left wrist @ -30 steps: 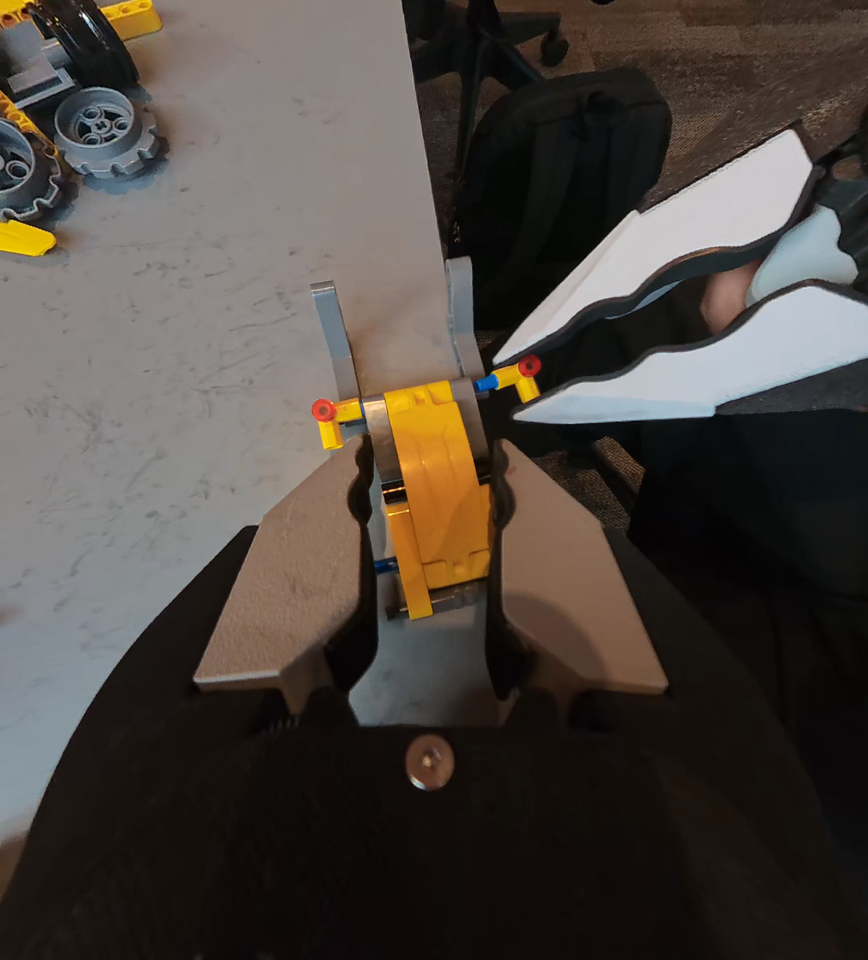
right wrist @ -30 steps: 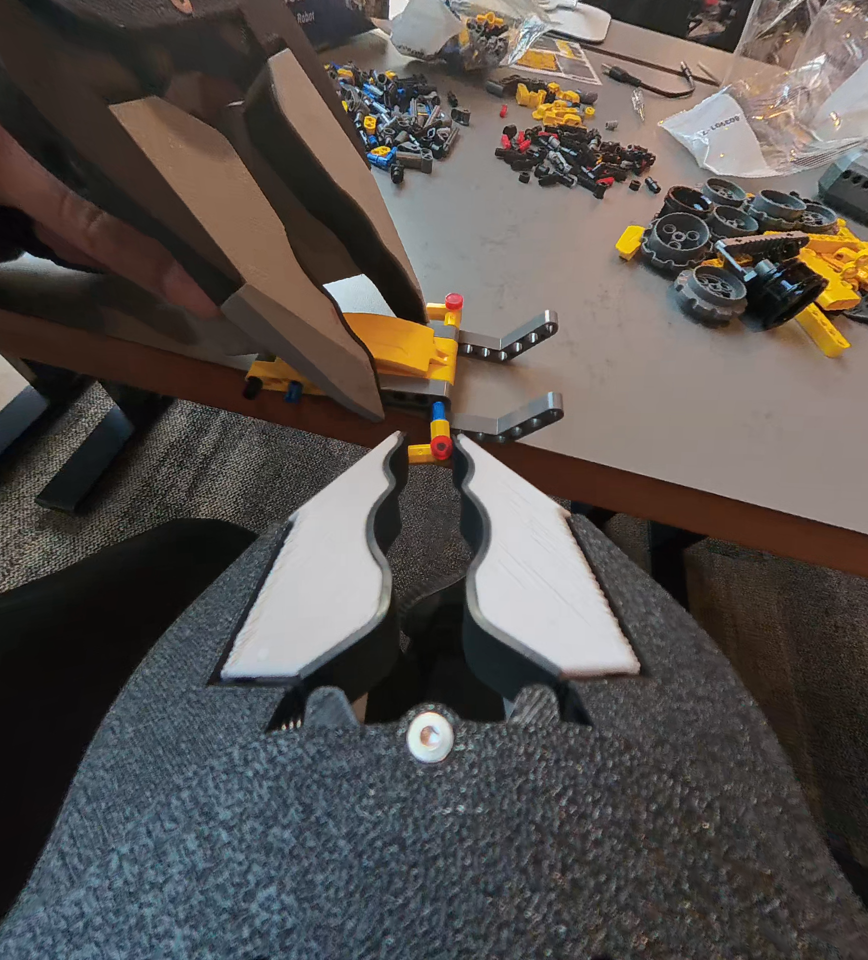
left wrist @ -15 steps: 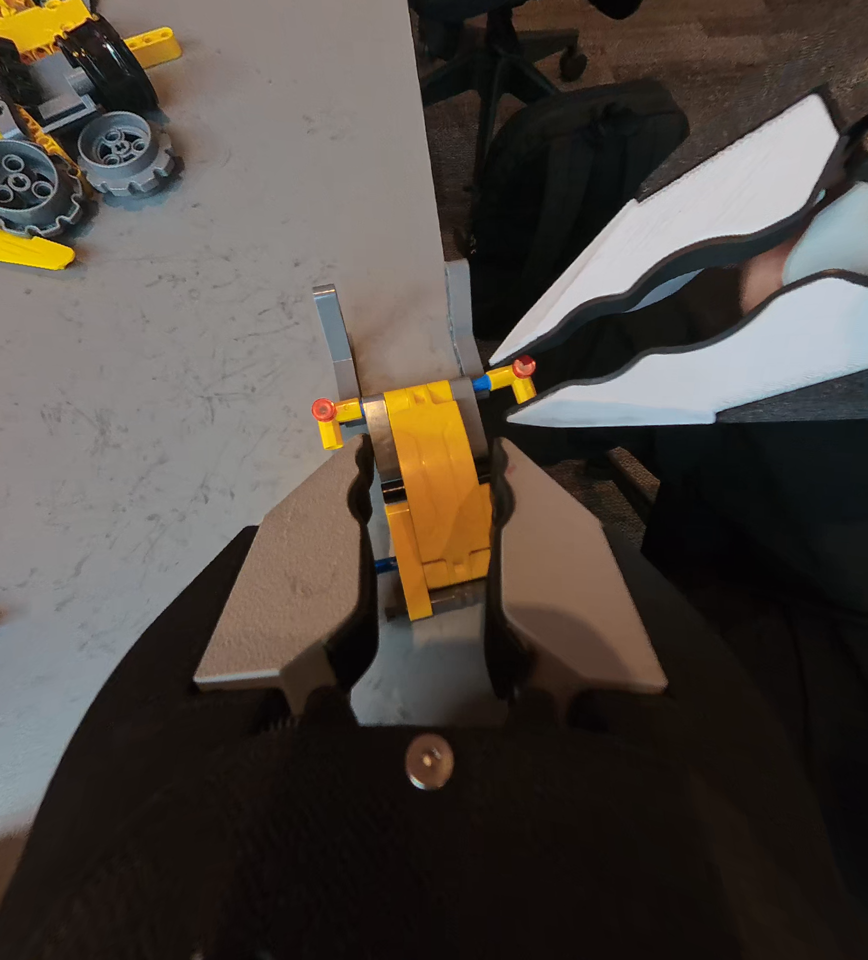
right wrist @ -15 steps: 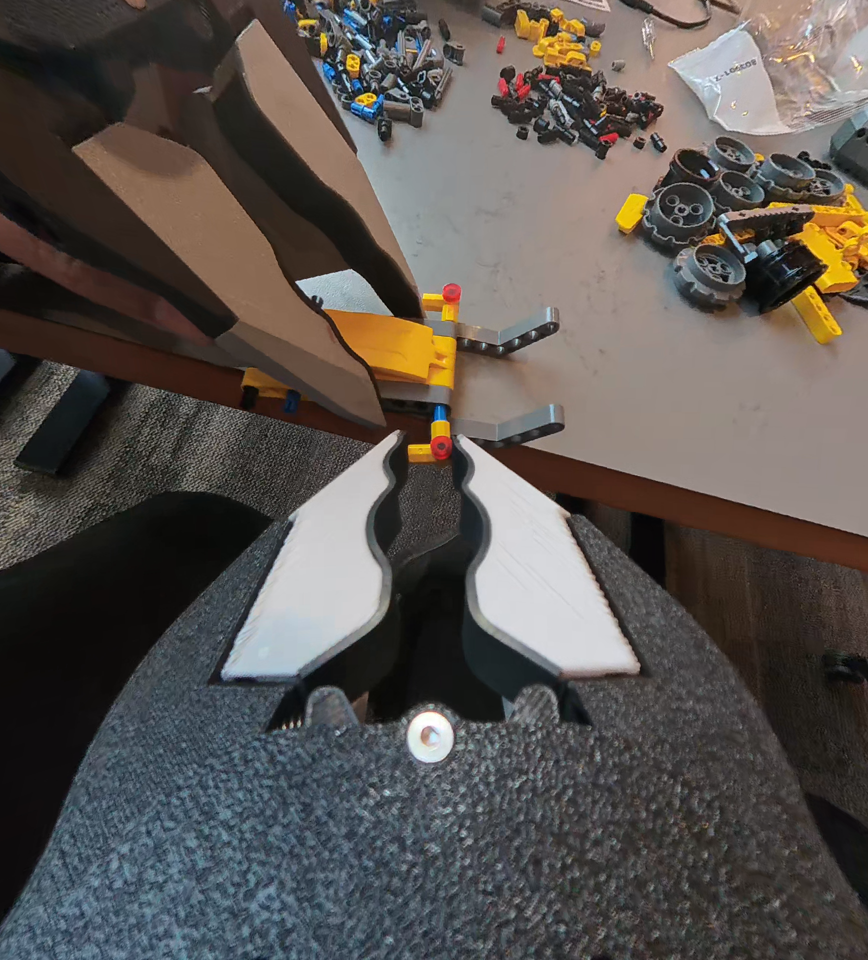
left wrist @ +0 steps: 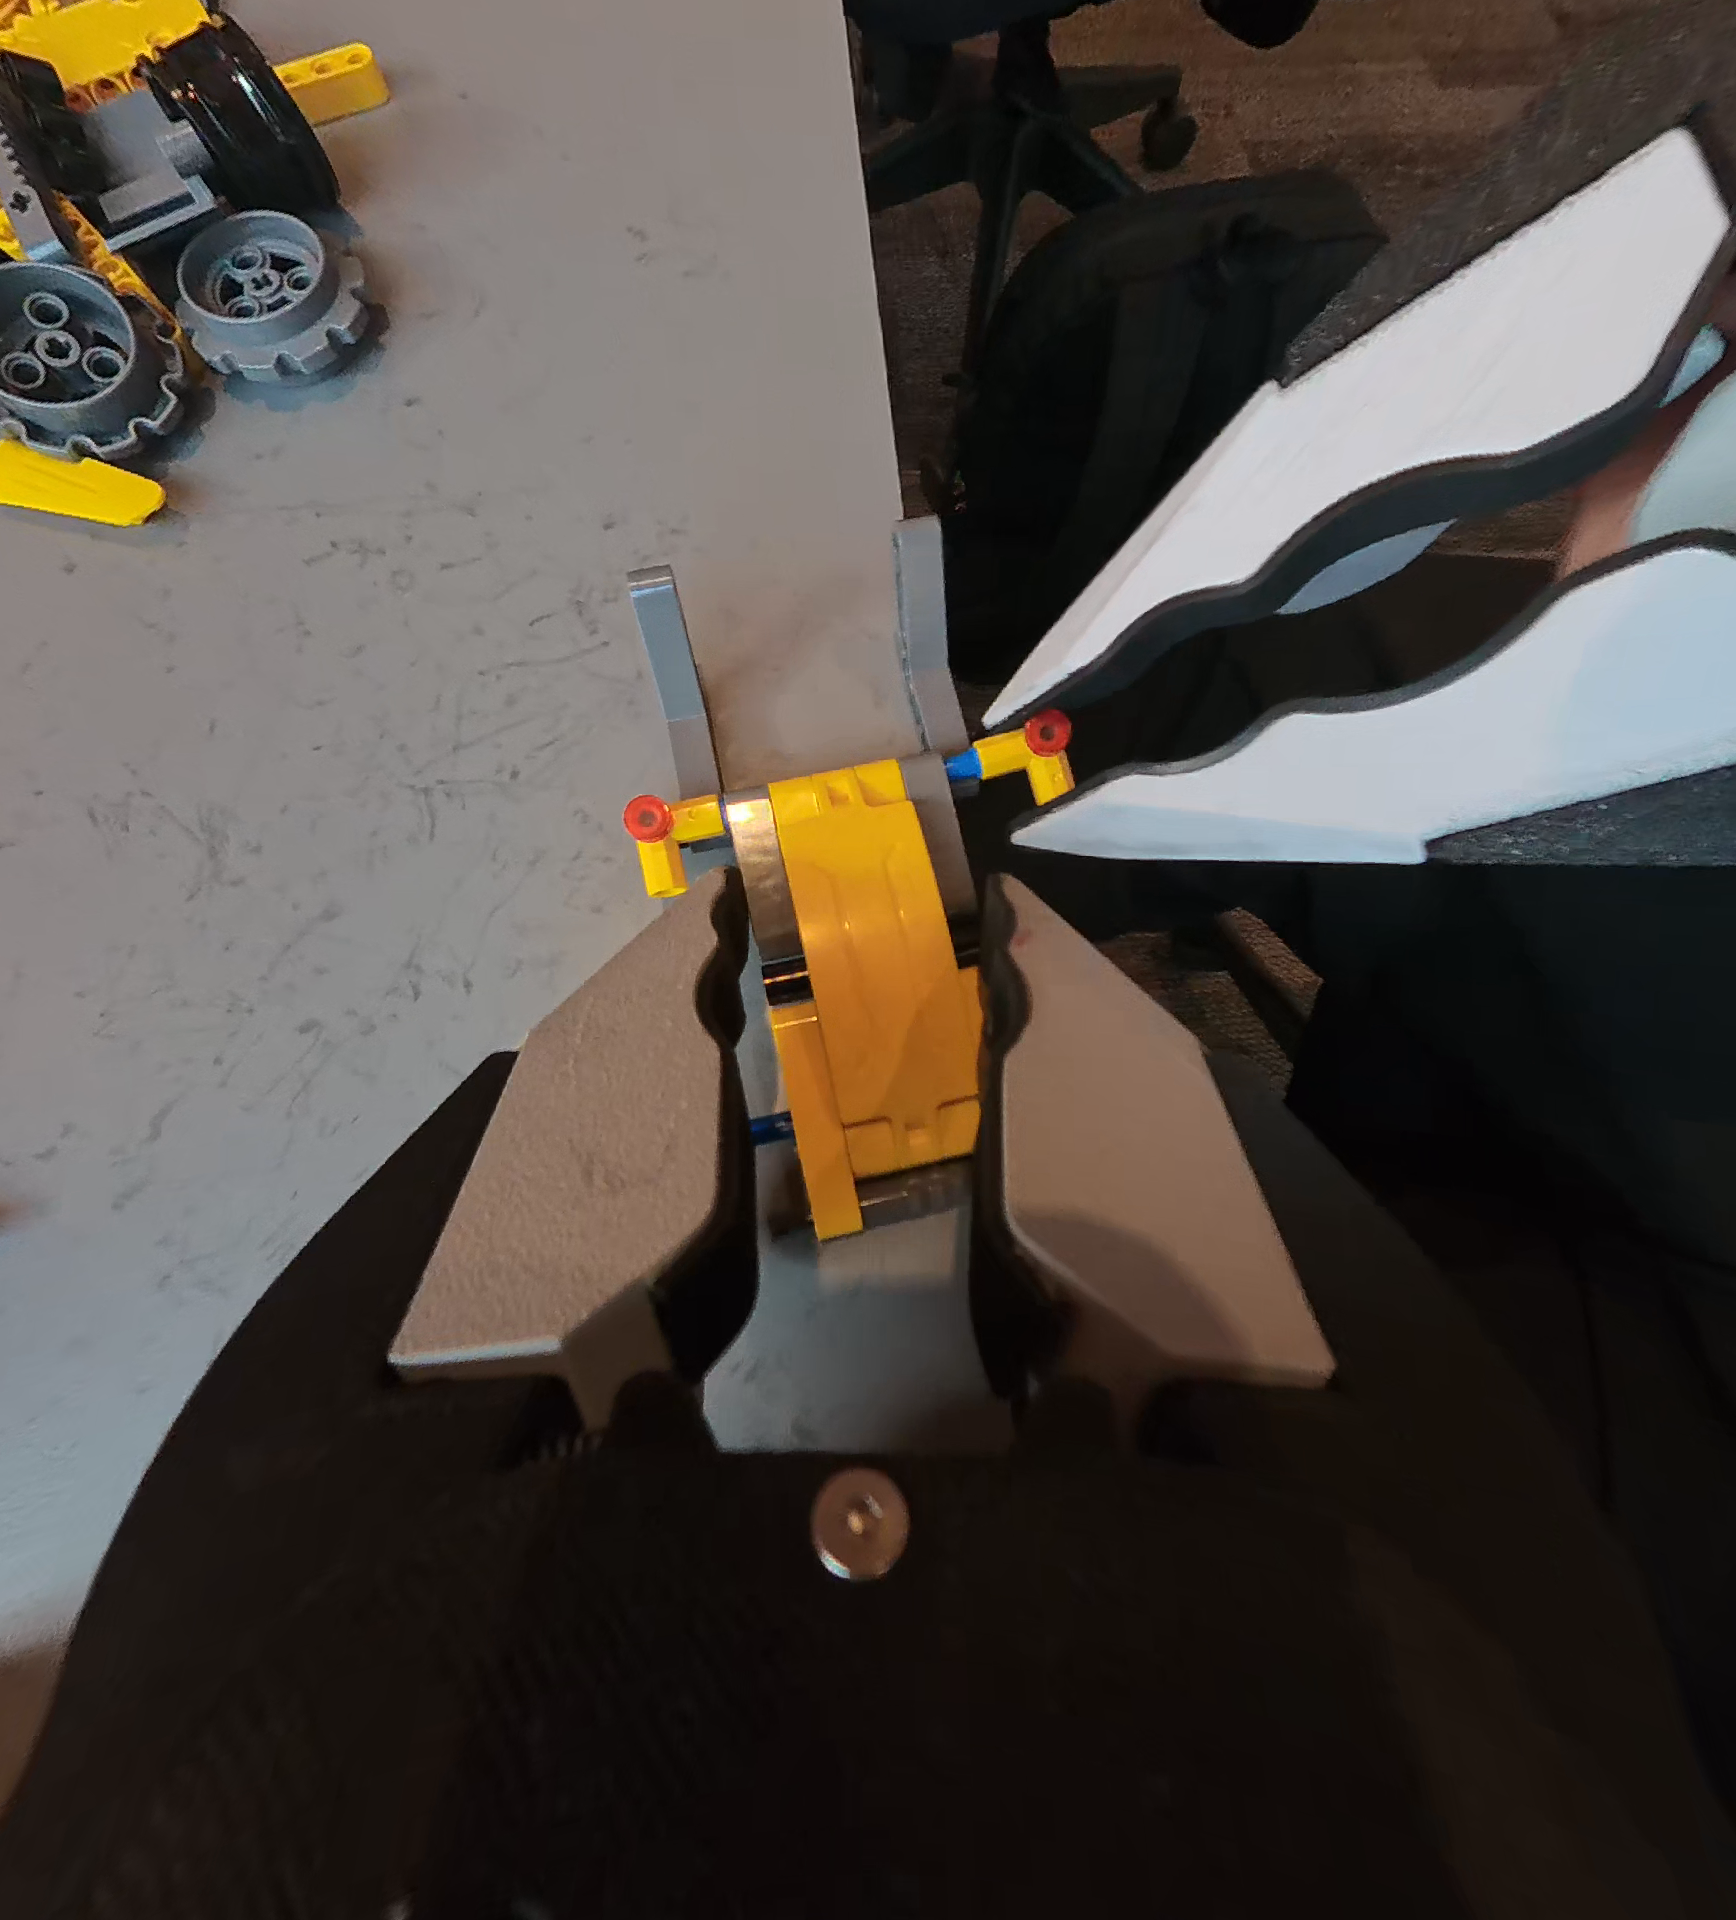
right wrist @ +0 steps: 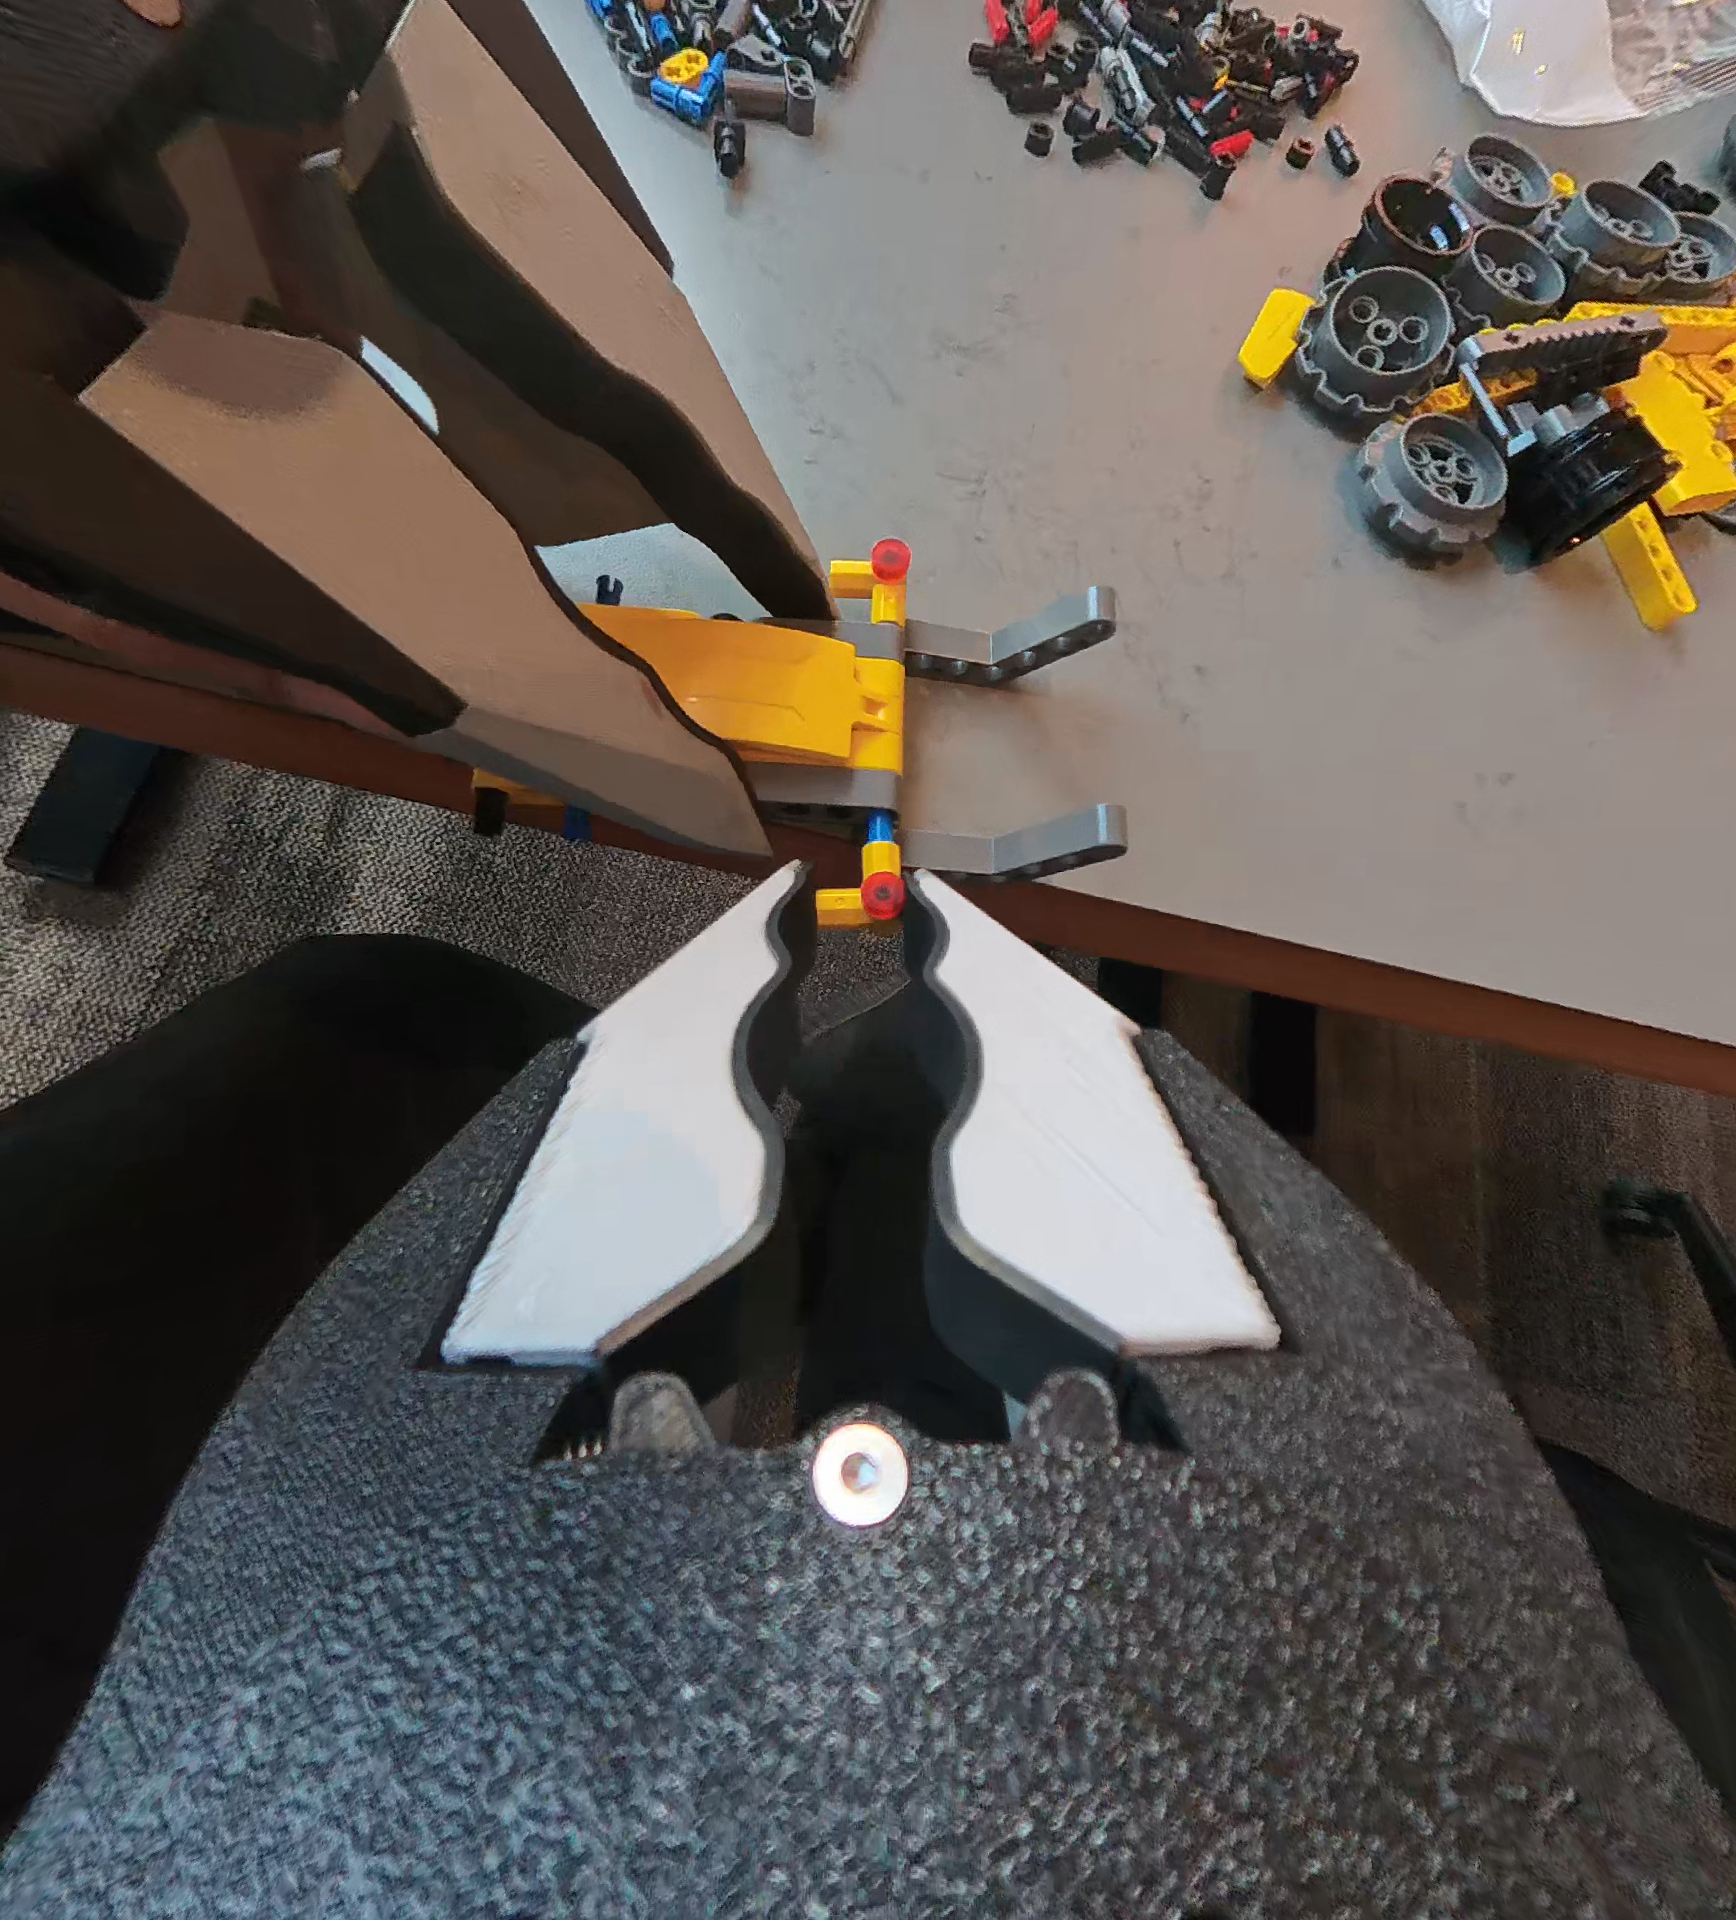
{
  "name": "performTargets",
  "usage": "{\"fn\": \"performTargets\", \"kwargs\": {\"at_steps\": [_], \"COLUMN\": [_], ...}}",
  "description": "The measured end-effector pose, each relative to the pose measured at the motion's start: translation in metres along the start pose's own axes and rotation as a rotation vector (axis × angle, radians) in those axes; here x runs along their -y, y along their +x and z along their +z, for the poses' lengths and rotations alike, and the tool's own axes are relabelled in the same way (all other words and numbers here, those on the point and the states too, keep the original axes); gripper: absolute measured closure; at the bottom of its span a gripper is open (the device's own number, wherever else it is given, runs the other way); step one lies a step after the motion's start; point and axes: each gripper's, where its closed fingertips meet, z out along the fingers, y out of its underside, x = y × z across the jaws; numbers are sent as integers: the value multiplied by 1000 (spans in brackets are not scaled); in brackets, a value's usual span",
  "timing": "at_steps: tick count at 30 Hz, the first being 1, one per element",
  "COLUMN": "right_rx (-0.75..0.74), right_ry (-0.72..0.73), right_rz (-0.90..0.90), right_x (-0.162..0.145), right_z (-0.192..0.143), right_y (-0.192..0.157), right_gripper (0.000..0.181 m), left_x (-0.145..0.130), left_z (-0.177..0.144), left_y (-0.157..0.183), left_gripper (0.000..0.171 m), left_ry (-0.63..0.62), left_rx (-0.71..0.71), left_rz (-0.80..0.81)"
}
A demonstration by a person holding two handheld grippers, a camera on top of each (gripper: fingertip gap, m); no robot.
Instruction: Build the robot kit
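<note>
Two hand-held grippers [right wrist: 851,899], two bent grey beams [right wrist: 1015,646], two red studs [right wrist: 890,558], one grey table [right wrist: 1207,727].

A broad bare stretch of the counter [right wrist: 1207,644] is lying open beyond the yellow assembly [left wrist: 869,966]. The pile of wheels and yellow parts [right wrist: 1570,416] is crowding its far right, loose small pieces [right wrist: 1134,73] its far edge. Off the counter's edge, a black backpack [left wrist: 1134,395] is blocking the floor.
</note>
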Motion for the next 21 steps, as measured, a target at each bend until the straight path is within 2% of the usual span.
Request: {"fn": "performTargets", "kwargs": {"at_steps": [14, 19, 21], "right_rx": [-16, 55, 23], "right_ry": [83, 112, 111], "right_rz": [66, 116, 59], "right_x": [9, 14, 13], "right_z": [5, 5, 5], "right_y": [1, 1, 1], "right_gripper": [167, 166, 167], "left_x": [0, 0, 0], "left_z": [0, 0, 1], "left_y": [-6, -7, -7], "left_gripper": [128, 129, 129], "left_ry": [-1, 2, 3], "left_rx": [-11, -18, -25], "left_rz": [-5, -17, -25]}}
